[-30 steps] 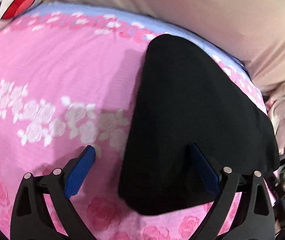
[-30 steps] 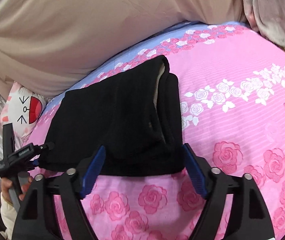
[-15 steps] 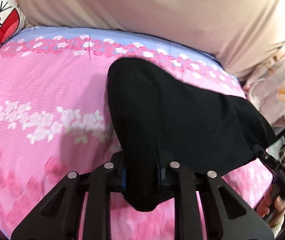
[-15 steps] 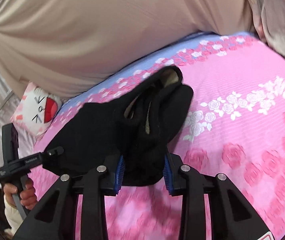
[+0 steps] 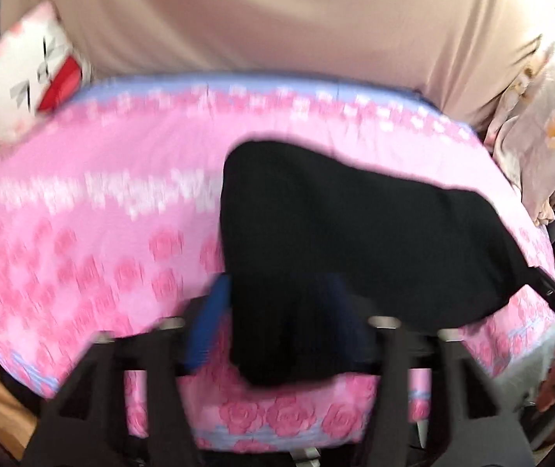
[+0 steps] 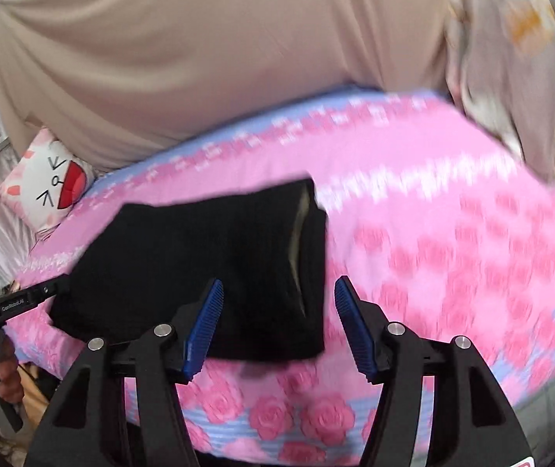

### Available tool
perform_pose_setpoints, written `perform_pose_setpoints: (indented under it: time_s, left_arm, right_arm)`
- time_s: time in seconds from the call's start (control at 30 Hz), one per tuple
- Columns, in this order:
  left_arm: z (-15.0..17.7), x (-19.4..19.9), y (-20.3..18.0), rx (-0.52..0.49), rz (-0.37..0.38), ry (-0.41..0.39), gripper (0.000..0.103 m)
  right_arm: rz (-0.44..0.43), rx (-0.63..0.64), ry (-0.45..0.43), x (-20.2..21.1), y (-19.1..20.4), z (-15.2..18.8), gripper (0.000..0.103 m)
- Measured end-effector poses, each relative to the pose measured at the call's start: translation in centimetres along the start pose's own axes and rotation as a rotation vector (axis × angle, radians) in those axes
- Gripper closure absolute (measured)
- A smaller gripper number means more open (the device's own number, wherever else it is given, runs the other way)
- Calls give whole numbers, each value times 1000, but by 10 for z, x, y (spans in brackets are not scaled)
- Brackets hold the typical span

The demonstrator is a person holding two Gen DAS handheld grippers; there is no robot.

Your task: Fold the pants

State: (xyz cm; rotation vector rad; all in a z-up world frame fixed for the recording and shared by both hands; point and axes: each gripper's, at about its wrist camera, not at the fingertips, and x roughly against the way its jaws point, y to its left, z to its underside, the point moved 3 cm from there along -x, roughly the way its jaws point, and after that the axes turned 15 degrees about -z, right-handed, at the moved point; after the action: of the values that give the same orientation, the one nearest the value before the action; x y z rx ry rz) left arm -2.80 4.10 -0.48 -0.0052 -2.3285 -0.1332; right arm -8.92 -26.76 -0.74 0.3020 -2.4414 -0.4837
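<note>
Pants (image 6: 215, 272), black, folded, lie centre-frame on the pink rose-print bedspread (image 6: 452, 272), near its front edge. Right gripper (image 6: 277, 327) spread, jaws just opening, pads clear of the cloth; left gripper (image 5: 277, 323) likewise parting, the fold's near corner between its pads (contact unclear, blurred). Beyond: cartoon-face pillow (image 6: 50, 190), upper left.

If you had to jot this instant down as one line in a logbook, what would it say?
task: fold pants | pants: folded black bundle on pink bedspread | left gripper: jaws just opening, astride near edge | right gripper: jaws just opening, released
</note>
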Motion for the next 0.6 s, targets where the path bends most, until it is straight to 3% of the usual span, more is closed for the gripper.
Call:
perform_pose_setpoints:
  time_s: [0.1,0.13,0.17,0.2,0.3,0.4,0.47,0.5,0.53,0.57,0.6]
  left_arm:
    - [-11,7,-16,-22,-39,-94,18]
    - [-12,3,-21,-38,-58,-93,18]
    - [-13,-10,-27,-52,-74,-72,18]
    - [-11,-21,-30,-61,-80,-40,22]
    - [-3,-32,-34,-91,-85,8,47]
    - [5,-31,-33,-118,-96,15,47]
    - [10,-37,-33,-120,-104,32,46]
    - [12,-41,-32,-117,-105,45,46]
    - [15,-45,-33,-116,-105,55,46]
    - [17,-47,-33,-117,-105,58,46]
    - [19,-48,-33,-118,-110,57,45]
  right_arm:
    - [34,41,30,-18,2,-8,44]
    - [43,38,60,-30,-1,-8,44]
    - [44,35,84,-39,-5,-6,51]
    - [35,22,107,-51,-8,-1,73]
    - [26,27,91,-48,-4,1,88]
    - [-27,30,38,-22,10,-4,88]
    - [-11,30,44,-21,11,0,88]
    - [17,24,81,-32,3,7,84]
    - [49,20,127,-44,-5,15,73]
    - [58,11,149,-53,-12,21,71]
    - [34,-16,115,-48,-15,22,71]
